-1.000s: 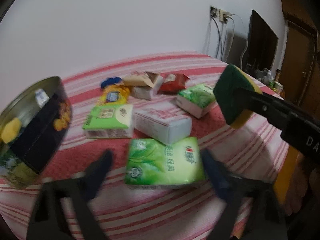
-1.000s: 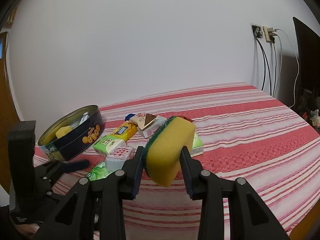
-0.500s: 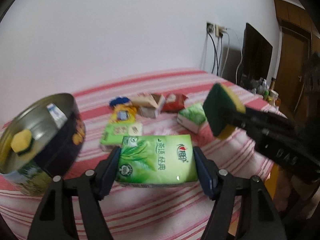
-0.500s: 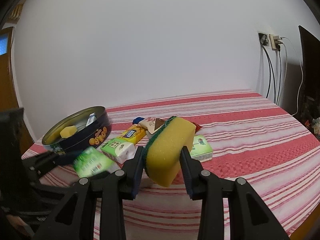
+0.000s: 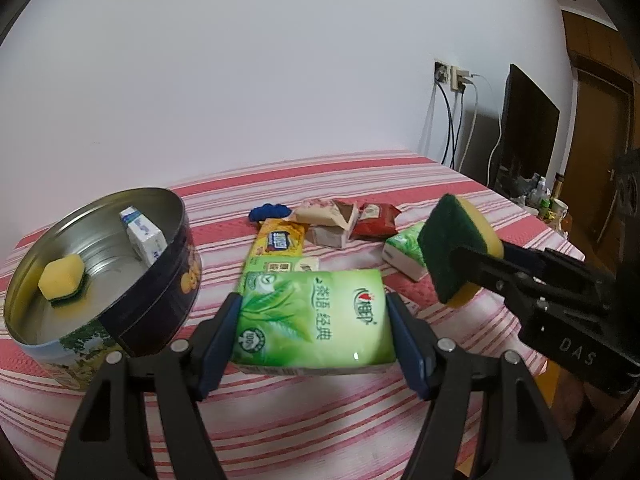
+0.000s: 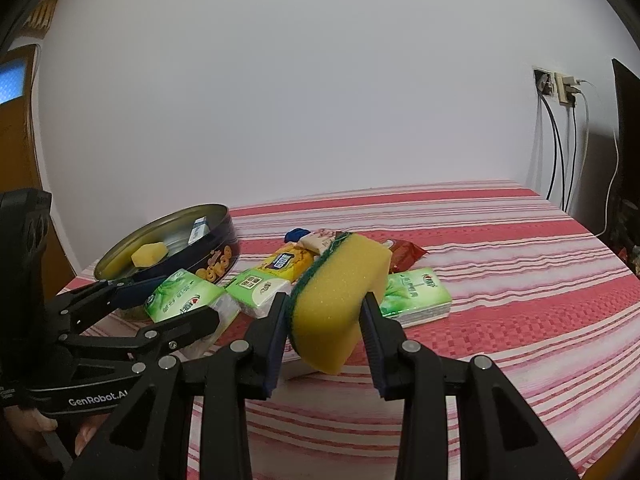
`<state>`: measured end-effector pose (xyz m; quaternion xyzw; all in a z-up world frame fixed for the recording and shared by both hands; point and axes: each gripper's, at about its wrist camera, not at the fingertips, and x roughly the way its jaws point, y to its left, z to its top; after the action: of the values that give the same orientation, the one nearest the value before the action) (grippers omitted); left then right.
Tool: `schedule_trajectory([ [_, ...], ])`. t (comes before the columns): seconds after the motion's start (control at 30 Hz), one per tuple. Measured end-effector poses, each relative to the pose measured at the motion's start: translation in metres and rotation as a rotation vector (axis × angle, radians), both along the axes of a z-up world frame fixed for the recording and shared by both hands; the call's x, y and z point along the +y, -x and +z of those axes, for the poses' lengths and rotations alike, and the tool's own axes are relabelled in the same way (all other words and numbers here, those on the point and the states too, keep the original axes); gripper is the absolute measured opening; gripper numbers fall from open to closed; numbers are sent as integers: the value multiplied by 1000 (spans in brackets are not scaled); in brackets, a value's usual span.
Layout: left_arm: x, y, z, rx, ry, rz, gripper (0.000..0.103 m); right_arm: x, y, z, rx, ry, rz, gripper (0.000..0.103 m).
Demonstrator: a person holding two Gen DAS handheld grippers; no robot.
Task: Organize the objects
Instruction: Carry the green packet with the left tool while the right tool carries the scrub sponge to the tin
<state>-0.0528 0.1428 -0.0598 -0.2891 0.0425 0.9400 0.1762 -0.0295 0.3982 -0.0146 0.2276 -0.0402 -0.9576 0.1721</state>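
My left gripper (image 5: pixel 314 334) is shut on a green tissue pack (image 5: pixel 312 318) and holds it off the striped cloth, just right of the round tin (image 5: pixel 160 304). Inside the tin lie a yellow sponge (image 5: pixel 64 280) and a small white-blue box (image 5: pixel 143 236). My right gripper (image 6: pixel 325 322) is shut on a yellow sponge with a green scouring side (image 6: pixel 340 296), held in the air. In the left wrist view that sponge (image 5: pixel 456 248) hangs at the right. In the right wrist view the left gripper (image 6: pixel 176 312) with its tissue pack (image 6: pixel 182 296) is at lower left, beside the tin (image 6: pixel 208 256).
On the red-striped table (image 6: pixel 520 280) lie another green tissue pack (image 6: pixel 416 296), a light green pack (image 6: pixel 256 292), a yellow snack bag (image 6: pixel 286 262), a red packet (image 6: pixel 404 258), a beige box (image 5: pixel 332 216) and a blue item (image 5: pixel 270 212). Cables (image 5: pixel 452 128) and a dark screen (image 5: pixel 524 132) stand at the right wall.
My left gripper closed on the green tissue pack and lifted it off the cloth, drawing nearer the tin. The right gripper with its sponge stayed almost still.
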Motion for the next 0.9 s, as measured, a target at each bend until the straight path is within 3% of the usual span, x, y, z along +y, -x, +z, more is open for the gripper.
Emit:
schedule_trajectory([
  [0.9,-53,1,21,69,-58,91,71,-35,-2,18,29,-68,71,38],
])
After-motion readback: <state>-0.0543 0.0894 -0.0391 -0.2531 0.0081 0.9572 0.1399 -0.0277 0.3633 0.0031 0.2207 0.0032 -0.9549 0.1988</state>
